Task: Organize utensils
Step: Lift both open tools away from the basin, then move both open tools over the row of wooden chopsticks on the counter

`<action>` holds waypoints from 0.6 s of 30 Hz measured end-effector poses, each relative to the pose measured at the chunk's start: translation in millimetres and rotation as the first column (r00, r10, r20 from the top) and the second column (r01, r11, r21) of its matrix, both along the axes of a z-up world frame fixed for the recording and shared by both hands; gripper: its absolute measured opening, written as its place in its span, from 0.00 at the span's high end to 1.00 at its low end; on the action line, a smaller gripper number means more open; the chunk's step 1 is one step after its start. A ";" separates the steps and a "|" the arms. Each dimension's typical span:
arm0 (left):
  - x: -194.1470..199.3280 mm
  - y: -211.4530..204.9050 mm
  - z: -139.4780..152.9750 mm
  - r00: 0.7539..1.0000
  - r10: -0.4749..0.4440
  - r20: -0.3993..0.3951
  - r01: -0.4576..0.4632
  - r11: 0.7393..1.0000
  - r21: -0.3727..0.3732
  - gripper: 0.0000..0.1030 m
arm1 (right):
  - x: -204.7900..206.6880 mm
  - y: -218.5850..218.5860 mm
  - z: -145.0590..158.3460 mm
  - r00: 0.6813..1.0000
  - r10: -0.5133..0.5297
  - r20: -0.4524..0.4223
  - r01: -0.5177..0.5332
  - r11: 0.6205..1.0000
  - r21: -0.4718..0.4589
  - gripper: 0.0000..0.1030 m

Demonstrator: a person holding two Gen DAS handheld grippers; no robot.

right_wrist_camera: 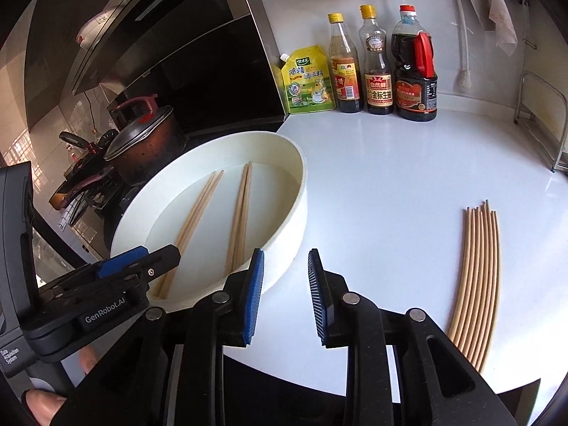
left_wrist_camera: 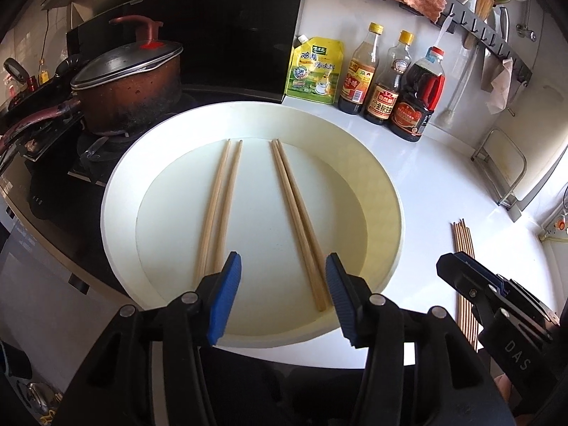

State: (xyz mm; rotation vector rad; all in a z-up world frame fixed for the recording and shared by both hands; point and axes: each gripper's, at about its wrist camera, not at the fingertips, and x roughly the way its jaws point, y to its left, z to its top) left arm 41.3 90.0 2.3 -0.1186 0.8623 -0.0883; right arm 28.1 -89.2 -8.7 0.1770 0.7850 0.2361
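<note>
"GenRobot.AI" on left gripper (right_wrist_camera: 139, 261); "DAS" on right gripper (left_wrist_camera: 458, 266).

one round white shallow tray (left_wrist_camera: 117, 191). inside the tray, two pairs of pale wooden chopsticks, four sticks: one pair (left_wrist_camera: 217, 206) on its stove side, one pair (left_wrist_camera: 297, 220) on its counter side. right of the tray, a loose row of about eight more wooden chopsticks (right_wrist_camera: 477, 284). behind the tray, one yellow-green seasoning pouch (left_wrist_camera: 314, 71) and three dark sauce bottles (left_wrist_camera: 385, 81). left of the tray, one lidded brown pot (left_wrist_camera: 131, 88).
</note>
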 end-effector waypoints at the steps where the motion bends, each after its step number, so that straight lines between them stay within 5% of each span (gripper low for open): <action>1: -1.4 -3.6 0.4 1.000 -0.006 0.001 0.006 1.000 0.004 0.51 | -2.5 -3.7 -0.3 1.000 -0.005 0.000 0.005 1.000 -0.001 0.76; 18: -18.8 -84.7 2.6 0.984 -0.181 0.003 0.180 0.983 0.040 0.47 | -48.8 -93.8 -2.4 0.983 -0.181 0.014 0.181 0.983 -0.011 0.72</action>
